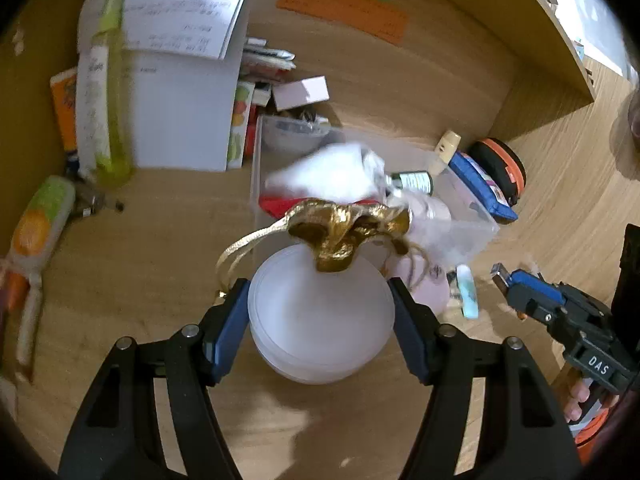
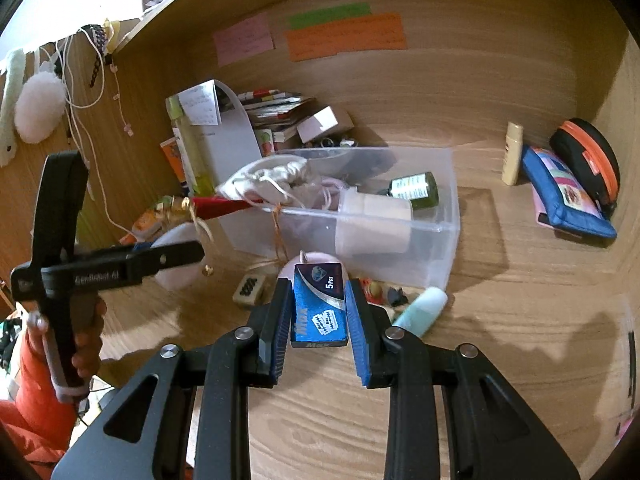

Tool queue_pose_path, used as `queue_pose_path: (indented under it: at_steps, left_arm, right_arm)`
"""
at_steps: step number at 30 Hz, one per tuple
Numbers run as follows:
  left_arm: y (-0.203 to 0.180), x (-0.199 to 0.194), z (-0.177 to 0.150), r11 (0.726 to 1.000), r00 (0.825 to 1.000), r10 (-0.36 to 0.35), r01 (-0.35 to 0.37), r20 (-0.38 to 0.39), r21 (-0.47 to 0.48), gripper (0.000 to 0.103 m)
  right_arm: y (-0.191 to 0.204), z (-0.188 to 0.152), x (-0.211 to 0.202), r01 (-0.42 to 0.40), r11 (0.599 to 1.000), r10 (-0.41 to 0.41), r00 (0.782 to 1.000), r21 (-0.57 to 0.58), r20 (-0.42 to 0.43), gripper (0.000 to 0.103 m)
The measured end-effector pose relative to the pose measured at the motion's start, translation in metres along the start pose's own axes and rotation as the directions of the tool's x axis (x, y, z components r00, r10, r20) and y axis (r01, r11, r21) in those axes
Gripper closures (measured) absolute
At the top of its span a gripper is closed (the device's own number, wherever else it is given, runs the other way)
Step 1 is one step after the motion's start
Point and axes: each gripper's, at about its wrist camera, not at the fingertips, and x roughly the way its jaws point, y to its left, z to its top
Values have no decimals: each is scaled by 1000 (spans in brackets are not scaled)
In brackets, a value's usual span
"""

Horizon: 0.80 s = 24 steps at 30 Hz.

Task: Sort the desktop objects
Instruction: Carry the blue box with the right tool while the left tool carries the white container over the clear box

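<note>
Both grippers, left gripper (image 1: 320,312) and right gripper (image 2: 320,308), have black frames, blue pads, silver screws and white lettering; an orange sleeve (image 2: 32,392) shows.

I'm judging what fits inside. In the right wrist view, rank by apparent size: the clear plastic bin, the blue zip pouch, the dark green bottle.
1. Clear plastic bin
2. Blue zip pouch
3. Dark green bottle, lying inside the bin

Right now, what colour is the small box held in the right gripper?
Blue, with white print and a dark edge: the small box, clearest in the right wrist view.
</note>
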Motion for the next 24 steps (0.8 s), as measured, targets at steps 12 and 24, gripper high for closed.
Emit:
queue_pose_path:
  at_steps: [12,24]
  left_arm:
    - [-16,22,46,995,999,-37,37,-8,98,39]
    - [-19,43,81,989,1000,-11,10,3,145,39]
  right_arm:
    - [-13,38,17,18,1000,-18,1000,12,21,78]
    - [-30,61,45,24,999,-23,1000,35,-14,79]
